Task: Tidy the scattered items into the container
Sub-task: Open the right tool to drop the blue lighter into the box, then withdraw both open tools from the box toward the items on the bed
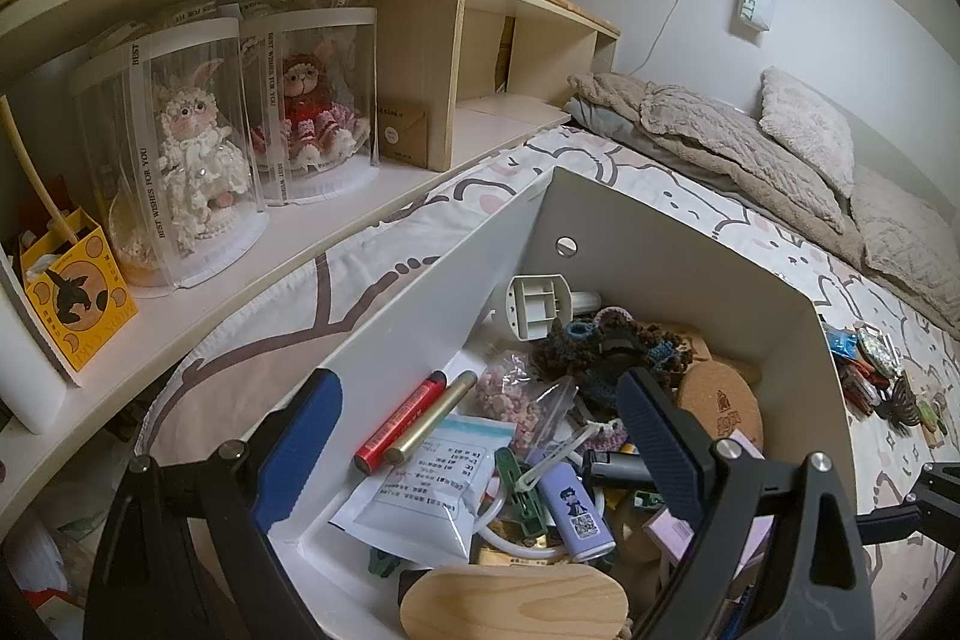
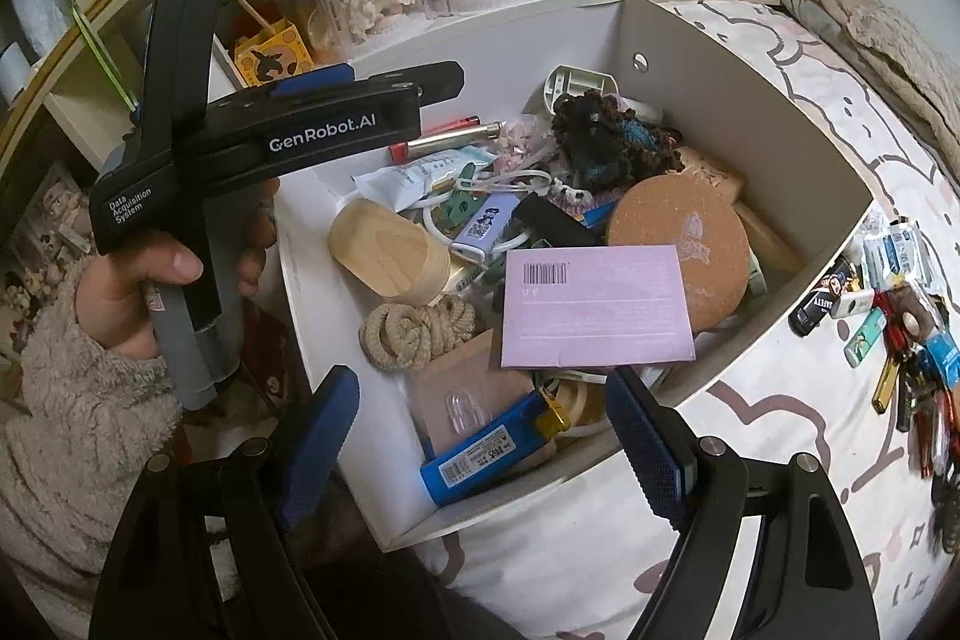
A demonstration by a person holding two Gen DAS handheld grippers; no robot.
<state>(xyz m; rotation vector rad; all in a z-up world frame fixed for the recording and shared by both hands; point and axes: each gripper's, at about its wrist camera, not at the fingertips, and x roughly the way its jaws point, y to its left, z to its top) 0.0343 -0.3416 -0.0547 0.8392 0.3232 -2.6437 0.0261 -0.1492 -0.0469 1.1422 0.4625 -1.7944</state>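
A white box stands on the bed, full of small items: a pink card, a cork coaster, a wooden block, a rope coil, a blue pack. In the left wrist view the box holds a red pen and a white packet. My left gripper is open and empty over the box's left wall; it also shows in the right wrist view. My right gripper is open and empty above the box's near corner. Scattered lighters and trinkets lie on the sheet right of the box.
A shelf unit with two boxed dolls and a yellow carton runs along the bed's left. Folded blankets and pillows lie at the far end. The scattered pile also shows in the left wrist view.
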